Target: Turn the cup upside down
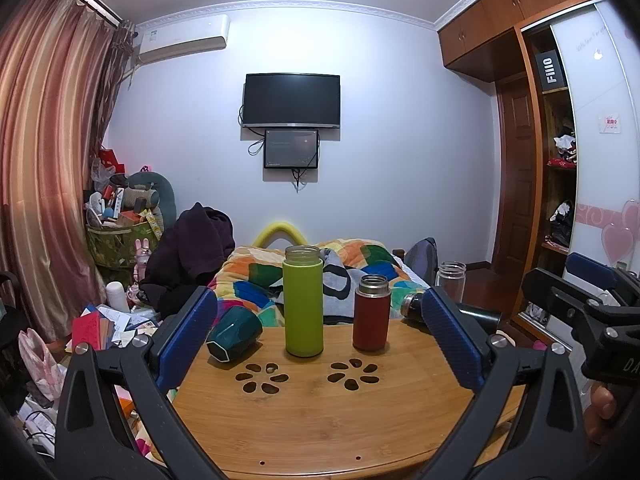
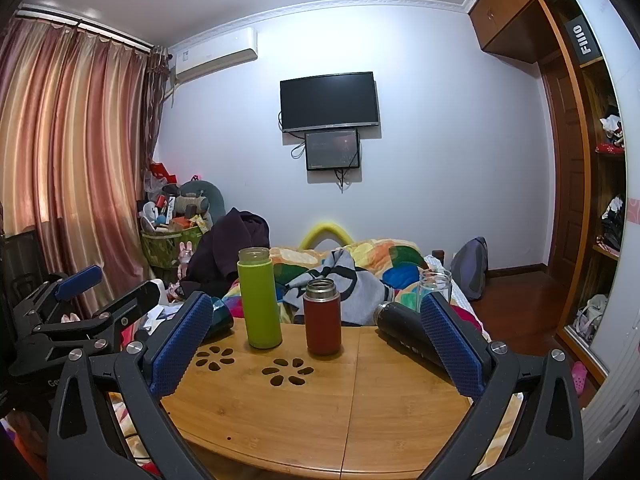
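A dark green cup (image 1: pixel 233 333) lies on its side at the left of the wooden table (image 1: pixel 320 420), just right of my left finger pad. It shows partly hidden behind the left pad in the right wrist view (image 2: pixel 222 318). My left gripper (image 1: pixel 320 338) is open and empty, held above the table's near side. My right gripper (image 2: pixel 316 344) is open and empty too; it also appears at the right edge of the left wrist view (image 1: pixel 592 300).
A tall lime green bottle (image 1: pixel 303 307) and a red flask (image 1: pixel 371 313) stand upright mid-table. A black bottle (image 2: pixel 404 334) lies on its side at the right. A clear glass jar (image 2: pixel 435 286) stands behind it. A bed with a colourful quilt (image 1: pixel 360 264) lies beyond.
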`<state>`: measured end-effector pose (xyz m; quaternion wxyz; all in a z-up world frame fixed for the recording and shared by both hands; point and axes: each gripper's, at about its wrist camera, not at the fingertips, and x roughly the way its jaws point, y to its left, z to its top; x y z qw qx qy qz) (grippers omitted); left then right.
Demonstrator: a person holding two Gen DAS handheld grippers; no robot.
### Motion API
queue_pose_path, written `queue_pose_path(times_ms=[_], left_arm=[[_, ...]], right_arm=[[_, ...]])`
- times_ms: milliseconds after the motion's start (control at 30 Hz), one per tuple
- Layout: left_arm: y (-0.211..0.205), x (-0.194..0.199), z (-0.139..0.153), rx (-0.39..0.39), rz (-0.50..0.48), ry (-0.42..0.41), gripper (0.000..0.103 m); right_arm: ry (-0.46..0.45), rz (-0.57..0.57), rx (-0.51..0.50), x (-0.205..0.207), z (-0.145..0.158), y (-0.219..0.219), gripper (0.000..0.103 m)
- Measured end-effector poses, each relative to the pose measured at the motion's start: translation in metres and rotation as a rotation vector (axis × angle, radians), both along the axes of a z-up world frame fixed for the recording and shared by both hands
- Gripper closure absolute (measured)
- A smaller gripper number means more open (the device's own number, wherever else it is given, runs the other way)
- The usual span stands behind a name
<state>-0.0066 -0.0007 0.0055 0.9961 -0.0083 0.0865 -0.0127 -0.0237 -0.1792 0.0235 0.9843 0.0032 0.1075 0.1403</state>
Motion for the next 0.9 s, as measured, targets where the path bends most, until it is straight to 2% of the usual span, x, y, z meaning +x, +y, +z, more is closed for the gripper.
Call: queue_pose_path(times_ms=[900], left_arm=[[-0.0002, -0.0001, 0.0009, 0.004, 0.000, -0.002, 0.000]], right_arm=[[-0.003, 0.000, -0.001, -0.0009, -0.0006, 0.0003, 0.000]])
